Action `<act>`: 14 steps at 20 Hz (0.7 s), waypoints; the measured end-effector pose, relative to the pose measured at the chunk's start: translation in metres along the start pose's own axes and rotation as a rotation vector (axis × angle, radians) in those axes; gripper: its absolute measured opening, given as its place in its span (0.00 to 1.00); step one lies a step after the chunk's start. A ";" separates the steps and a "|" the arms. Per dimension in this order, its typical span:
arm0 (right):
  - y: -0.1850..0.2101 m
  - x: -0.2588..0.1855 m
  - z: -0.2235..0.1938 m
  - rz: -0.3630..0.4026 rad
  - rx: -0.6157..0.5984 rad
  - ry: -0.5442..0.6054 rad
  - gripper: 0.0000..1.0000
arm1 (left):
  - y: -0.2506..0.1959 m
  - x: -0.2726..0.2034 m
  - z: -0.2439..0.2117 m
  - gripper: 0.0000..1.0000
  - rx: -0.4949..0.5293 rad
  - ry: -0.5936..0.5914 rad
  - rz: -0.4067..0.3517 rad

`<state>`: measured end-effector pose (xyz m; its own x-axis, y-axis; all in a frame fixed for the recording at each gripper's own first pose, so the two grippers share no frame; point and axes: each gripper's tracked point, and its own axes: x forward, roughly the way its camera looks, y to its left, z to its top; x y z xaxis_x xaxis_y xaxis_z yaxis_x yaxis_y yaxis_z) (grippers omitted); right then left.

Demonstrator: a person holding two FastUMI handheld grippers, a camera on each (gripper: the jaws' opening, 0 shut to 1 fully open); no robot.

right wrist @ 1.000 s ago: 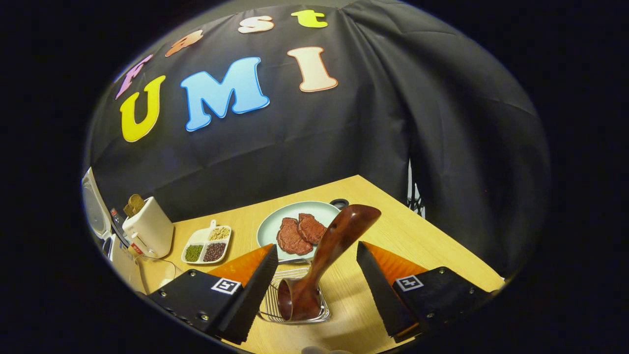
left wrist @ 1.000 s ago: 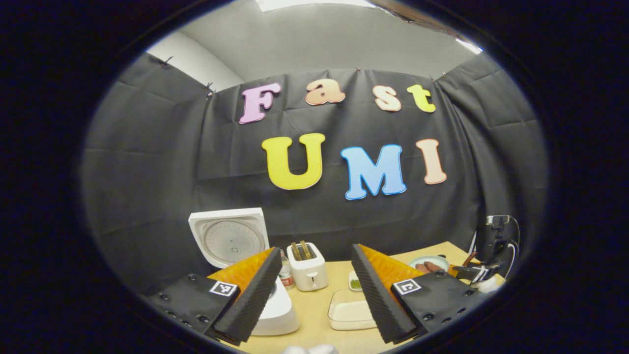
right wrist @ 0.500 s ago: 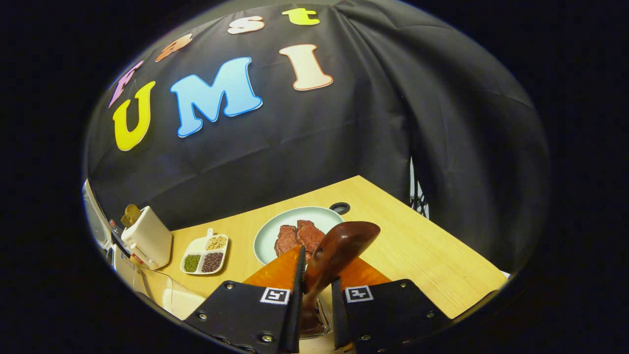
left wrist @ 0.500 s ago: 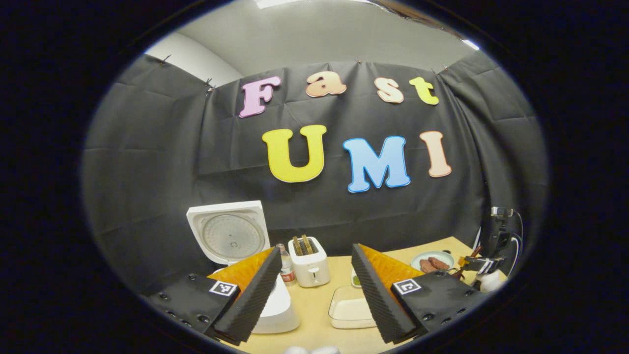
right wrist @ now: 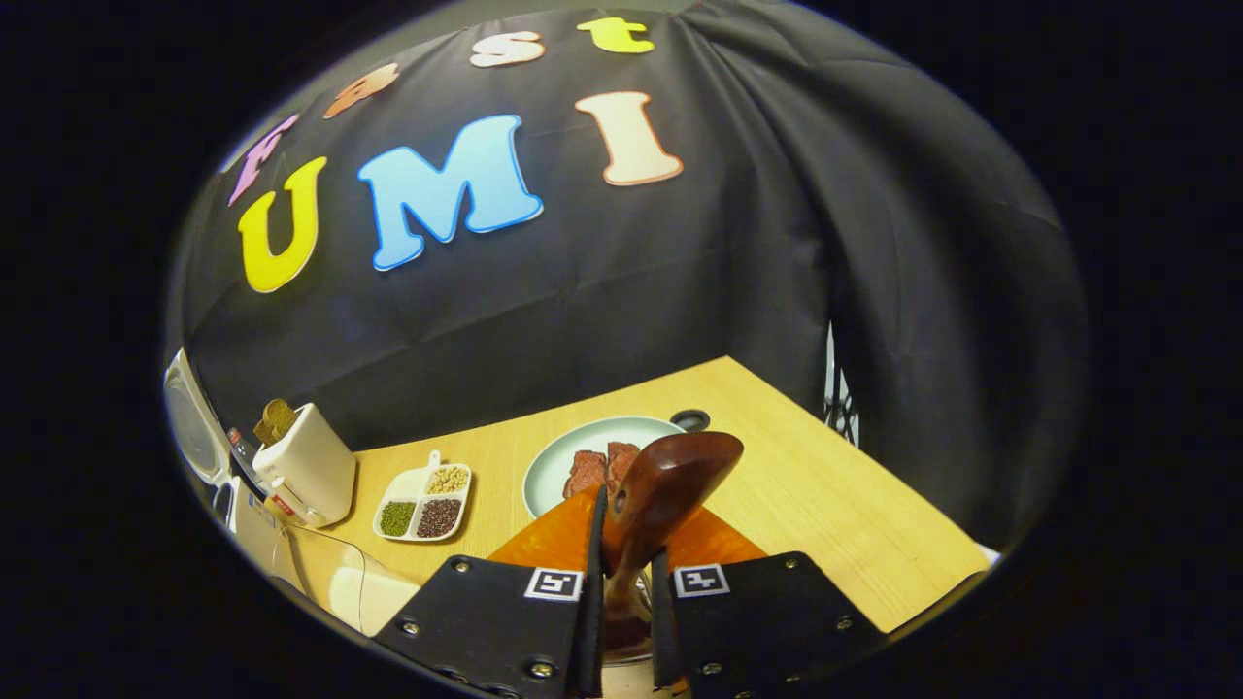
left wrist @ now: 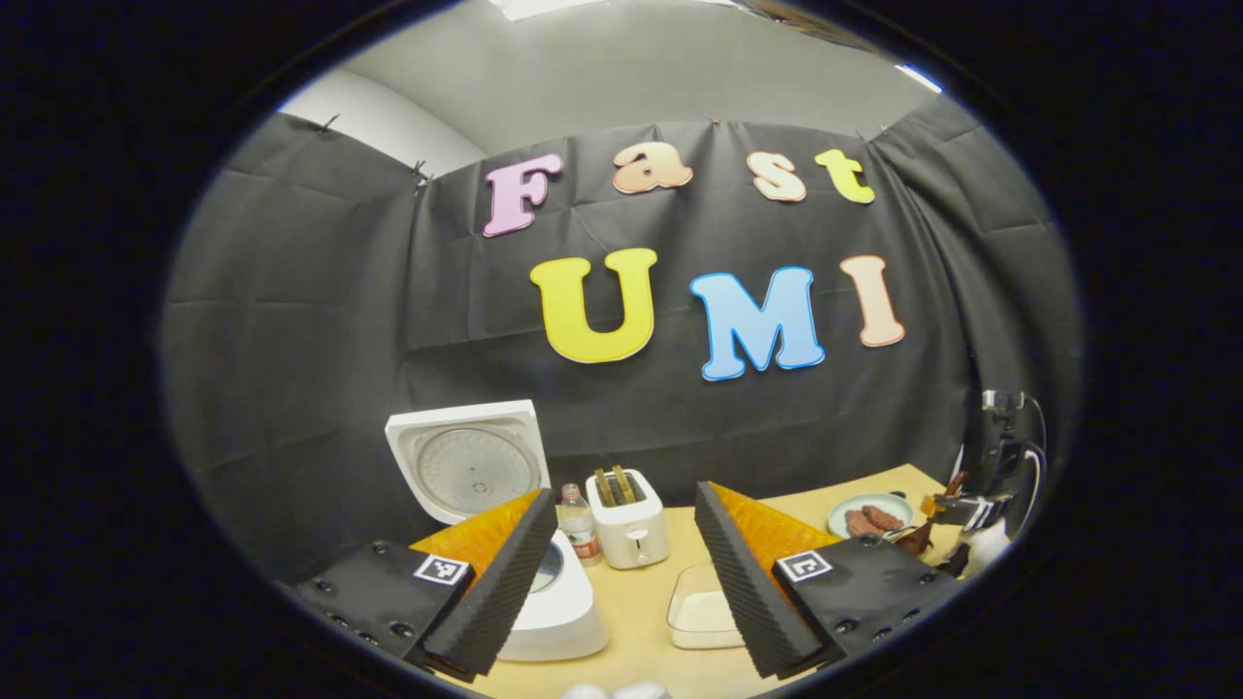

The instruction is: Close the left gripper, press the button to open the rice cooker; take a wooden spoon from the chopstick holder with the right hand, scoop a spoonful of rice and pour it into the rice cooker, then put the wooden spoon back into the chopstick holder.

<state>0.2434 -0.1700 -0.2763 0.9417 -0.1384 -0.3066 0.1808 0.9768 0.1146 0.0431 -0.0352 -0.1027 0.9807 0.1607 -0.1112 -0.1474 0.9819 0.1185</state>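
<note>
**Spoon clamped on the right, cooker waits far left**

Black cloth walls close off a pale wooden worktop (right wrist: 825,505), and near its right end the wooden spoon (right wrist: 670,476) stands almost upright between the right tongs (right wrist: 621,582), which are narrowed hard onto its handle from both sides. Its rounded end rises above the fingers and leans a little to the right; its lower part drops into the wire chopstick holder (right wrist: 636,621), barely visible below the grip. So the long axis runs up and down, and a straight lift along it looks like the clean way out.

Just behind the spoon sits a plate with meat (right wrist: 573,456), then a small divided dish of beans (right wrist: 427,495) and a toaster (right wrist: 306,466) farther left. The rice cooker (left wrist: 554,602), lid (left wrist: 466,466) raised, stands at the far left, well apart from the spoon, close beside the left tongs (left wrist: 621,573), which hang wide and empty. A shallow white dish (left wrist: 699,607) lies between cooker and spoon; whether it holds rice I cannot tell.
</note>
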 end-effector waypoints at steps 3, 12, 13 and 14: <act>0.017 -0.022 0.046 -0.007 -0.090 -0.088 0.20 | 0.013 0.000 -0.004 1.00 -0.016 0.001 -0.007; 0.122 -0.113 0.157 0.080 -0.190 -0.260 0.20 | 0.089 -0.020 -0.029 0.99 -0.002 0.016 0.020; 0.139 -0.121 0.160 0.103 -0.198 -0.270 0.20 | 0.097 -0.022 -0.029 0.99 -0.004 0.011 0.023; 0.158 -0.127 0.161 0.121 -0.215 -0.278 0.20 | 0.101 -0.025 -0.029 1.00 -0.004 0.009 0.020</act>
<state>0.1980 -0.0247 -0.0676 0.9991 -0.0300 -0.0312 0.0275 0.9967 -0.0761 -0.0001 0.0629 -0.1170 0.9764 0.1810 -0.1179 -0.1674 0.9790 0.1167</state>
